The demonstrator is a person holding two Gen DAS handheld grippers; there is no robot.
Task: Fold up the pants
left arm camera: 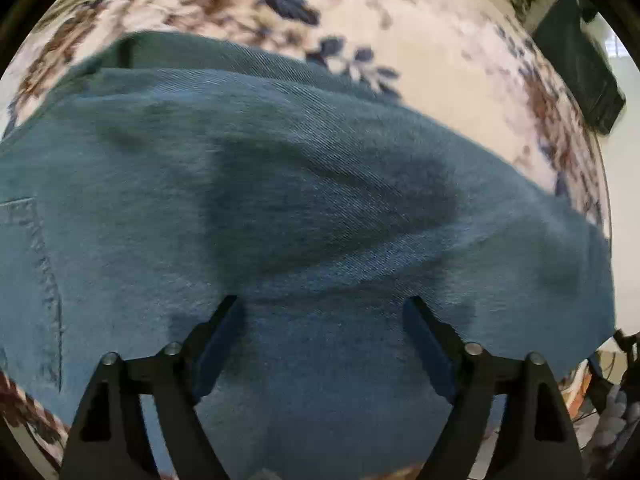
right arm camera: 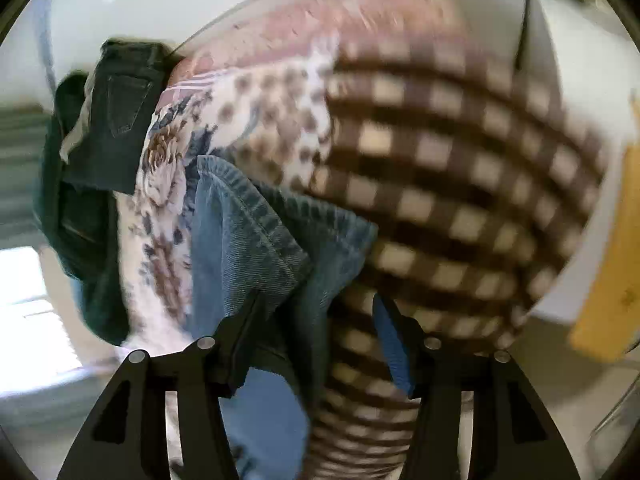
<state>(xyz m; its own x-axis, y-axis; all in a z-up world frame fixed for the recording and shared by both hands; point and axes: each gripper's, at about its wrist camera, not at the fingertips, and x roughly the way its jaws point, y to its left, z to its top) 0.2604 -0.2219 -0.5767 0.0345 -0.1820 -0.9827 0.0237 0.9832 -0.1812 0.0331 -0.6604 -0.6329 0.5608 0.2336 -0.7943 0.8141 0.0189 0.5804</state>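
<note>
Pants (left arm camera: 320,200) lie doubled on bed (left arm camera: 440,60) under spread, empty left gripper (left arm camera: 324,308); right gripper (right arm camera: 316,304) part-spread, hem (right arm camera: 256,216) loose between fingers; smoothing, further fold judged left

Blue denim pants (left arm camera: 304,200) lie spread and rumpled across the floral bedspread (left arm camera: 420,52), stitched hems (right arm camera: 256,216) bunched at one end.

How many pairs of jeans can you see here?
2, perhaps more hidden. Light blue jeans lie on the floral bedspread beneath both grippers; dark jeans sit at the bedspread's far edge, maybe over another dark garment.
</note>
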